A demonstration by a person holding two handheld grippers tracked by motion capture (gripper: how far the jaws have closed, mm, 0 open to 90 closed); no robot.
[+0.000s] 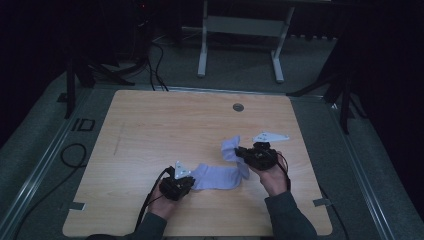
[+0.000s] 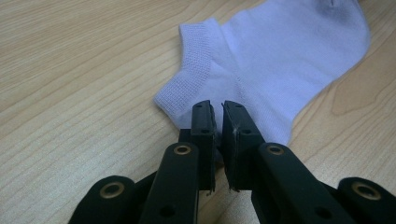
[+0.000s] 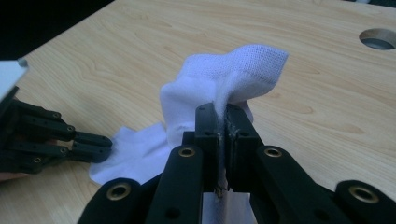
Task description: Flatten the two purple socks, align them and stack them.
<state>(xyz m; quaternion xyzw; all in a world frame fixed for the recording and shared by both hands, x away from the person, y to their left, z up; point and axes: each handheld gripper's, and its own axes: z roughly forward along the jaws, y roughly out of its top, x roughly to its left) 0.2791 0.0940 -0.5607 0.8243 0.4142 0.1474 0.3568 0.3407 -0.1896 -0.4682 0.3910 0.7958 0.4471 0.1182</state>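
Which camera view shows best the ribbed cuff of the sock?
The left gripper view: the ribbed cuff lies flat, close and sharp. The high view shows the sock small and dim; the right gripper view shows bunched fabric.

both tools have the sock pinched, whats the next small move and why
Probably carry the right tool over toward the left tool to fold the sock in half. The right tool is shut on one end and holds it lifted off the table; in the left gripper view the left tool pins the other end flat, so the fold looks begun.

No legible text or labels.
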